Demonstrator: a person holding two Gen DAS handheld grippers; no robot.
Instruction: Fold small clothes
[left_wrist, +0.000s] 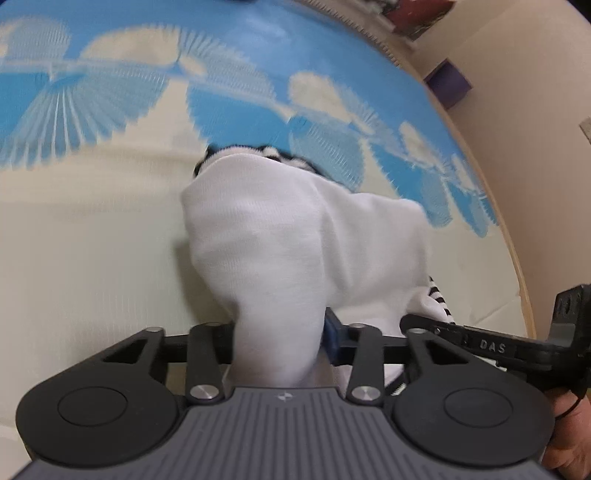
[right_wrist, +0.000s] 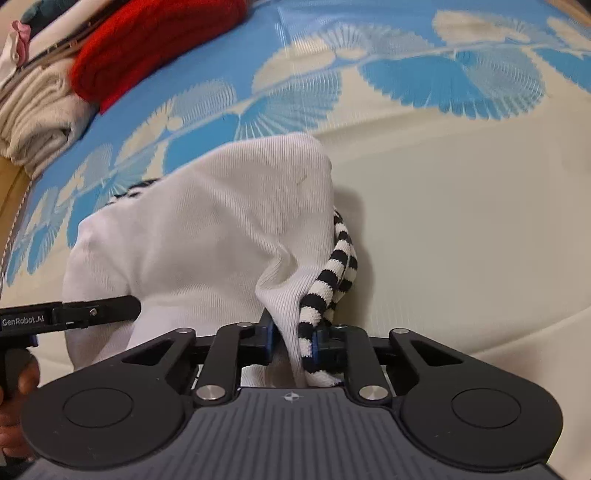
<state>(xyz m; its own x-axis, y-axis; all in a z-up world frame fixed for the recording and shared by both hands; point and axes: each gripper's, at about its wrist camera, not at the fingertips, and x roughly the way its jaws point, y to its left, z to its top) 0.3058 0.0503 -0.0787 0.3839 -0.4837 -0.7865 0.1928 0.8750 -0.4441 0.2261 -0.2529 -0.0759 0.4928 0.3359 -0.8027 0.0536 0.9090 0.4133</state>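
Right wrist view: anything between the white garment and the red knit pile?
Nothing: only bare blue-patterned mat separates the white garment from the red knit, shown in the right wrist view.

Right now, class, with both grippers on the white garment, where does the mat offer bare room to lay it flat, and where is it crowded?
Free: the cream stretch of the mat right of the white garment, and the blue-patterned band beyond it. Crowded: the far left corner, where a red knit and folded beige cloth are stacked. The left gripper and right gripper both pinch the garment's near edge.
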